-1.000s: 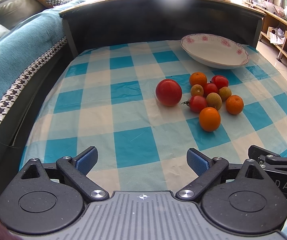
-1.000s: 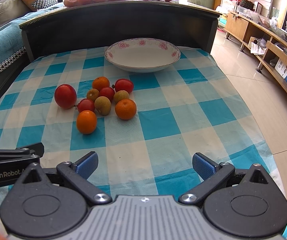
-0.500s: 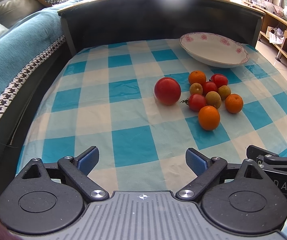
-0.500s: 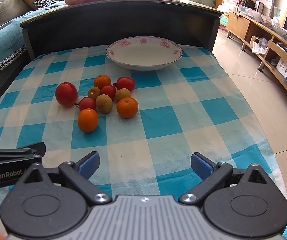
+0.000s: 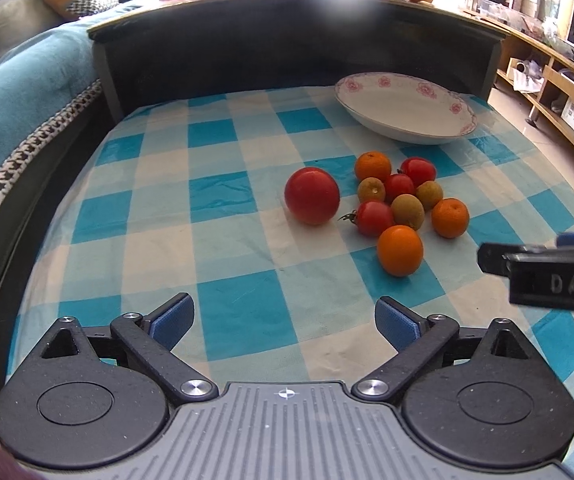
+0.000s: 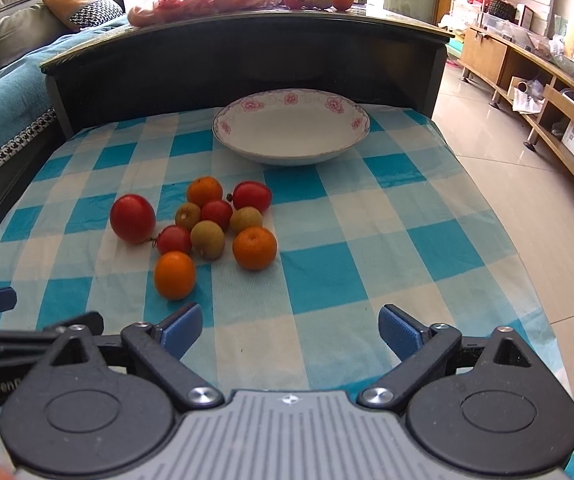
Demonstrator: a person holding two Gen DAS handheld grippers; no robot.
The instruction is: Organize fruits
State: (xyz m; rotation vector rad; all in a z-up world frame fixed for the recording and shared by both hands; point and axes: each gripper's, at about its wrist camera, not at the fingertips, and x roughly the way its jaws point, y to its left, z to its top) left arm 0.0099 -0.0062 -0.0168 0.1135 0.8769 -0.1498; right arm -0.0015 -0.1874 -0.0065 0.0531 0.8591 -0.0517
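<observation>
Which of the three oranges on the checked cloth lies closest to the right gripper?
The orange at the front left of the cluster, just ahead of the right gripper. The other two lie farther back: one beside it to the right, one nearest the bowl.

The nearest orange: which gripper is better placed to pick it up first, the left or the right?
Probably the right gripper. The nearest orange lies just ahead of its left fingertip, and its empty jaws are closing a little. The left gripper, open and empty, is farther from that orange.
</observation>
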